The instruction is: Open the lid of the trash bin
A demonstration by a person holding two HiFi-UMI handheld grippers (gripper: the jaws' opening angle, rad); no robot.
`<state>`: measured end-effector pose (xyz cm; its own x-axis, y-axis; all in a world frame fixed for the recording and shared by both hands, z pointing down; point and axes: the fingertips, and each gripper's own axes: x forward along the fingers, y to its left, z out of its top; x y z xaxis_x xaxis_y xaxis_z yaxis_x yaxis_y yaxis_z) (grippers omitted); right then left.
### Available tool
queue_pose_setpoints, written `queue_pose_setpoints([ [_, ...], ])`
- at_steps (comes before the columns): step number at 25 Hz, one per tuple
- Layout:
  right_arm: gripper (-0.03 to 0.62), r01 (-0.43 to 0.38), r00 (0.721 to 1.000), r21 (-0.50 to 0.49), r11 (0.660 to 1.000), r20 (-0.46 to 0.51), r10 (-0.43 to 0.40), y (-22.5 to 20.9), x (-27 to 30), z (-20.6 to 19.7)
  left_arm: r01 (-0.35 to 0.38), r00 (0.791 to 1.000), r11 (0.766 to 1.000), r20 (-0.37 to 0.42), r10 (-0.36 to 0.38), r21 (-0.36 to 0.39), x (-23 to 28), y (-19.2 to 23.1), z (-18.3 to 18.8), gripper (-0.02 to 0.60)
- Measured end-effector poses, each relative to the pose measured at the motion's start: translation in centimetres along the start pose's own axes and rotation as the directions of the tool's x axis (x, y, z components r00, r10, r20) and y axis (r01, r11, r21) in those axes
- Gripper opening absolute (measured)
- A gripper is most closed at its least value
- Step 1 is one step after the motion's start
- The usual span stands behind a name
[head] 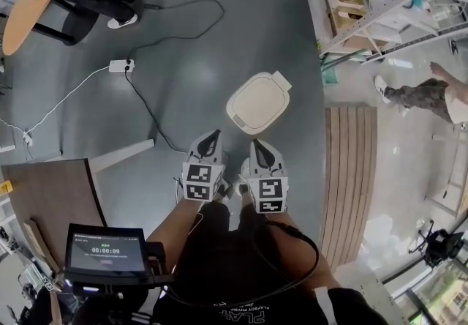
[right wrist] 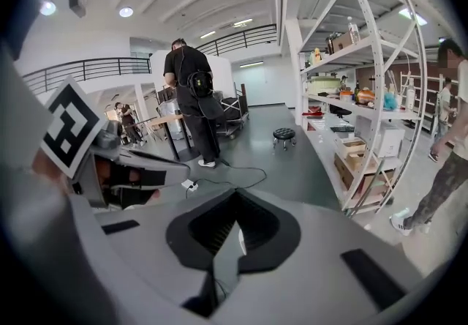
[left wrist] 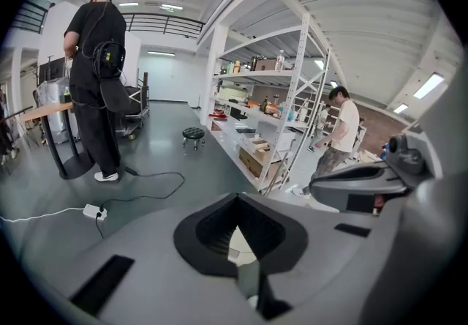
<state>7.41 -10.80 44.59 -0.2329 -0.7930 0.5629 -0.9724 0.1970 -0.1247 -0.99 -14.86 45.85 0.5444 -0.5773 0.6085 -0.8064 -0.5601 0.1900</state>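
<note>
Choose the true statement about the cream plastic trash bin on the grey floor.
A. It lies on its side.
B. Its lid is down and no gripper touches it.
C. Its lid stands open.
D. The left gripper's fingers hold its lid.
B: in the head view the cream plastic trash bin stands with its lid flat, and the left gripper and right gripper are apart from it.

cream square plastic trash bin (head: 257, 101): 1
grey two-jaw grippers: 2, left gripper (head: 210, 137), right gripper (head: 260, 146)
white power strip (head: 121, 65): 1
</note>
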Motion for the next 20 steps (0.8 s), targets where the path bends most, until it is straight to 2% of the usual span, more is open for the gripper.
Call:
queue_pose_setpoints([
  [5, 0.005, -0.019, 0.999, 0.0, 1.0, -0.049, 0.019, 0.3, 2.5, -2.4, -0.018, 0.999, 0.999, -0.032, 0.017, -0.041, 2.1, 2.4, -2.7, -0.003],
  [12, 0.005, -0.061, 0.994, -0.05, 0.997, -0.09, 0.057, 1.2, 4.3, -5.2, -0.057, 0.997, 0.994, -0.056, 0.052, -0.089, 3.7, 5.3, -6.0, -0.003],
  [20, 0.005, -0.019, 0.989, 0.008, 1.0, -0.143, 0.02, 0.2, 7.3, -8.5, -0.061, 0.996, 0.993, -0.065, 0.054, -0.099, 6.1, 7.8, -8.8, -0.003],
])
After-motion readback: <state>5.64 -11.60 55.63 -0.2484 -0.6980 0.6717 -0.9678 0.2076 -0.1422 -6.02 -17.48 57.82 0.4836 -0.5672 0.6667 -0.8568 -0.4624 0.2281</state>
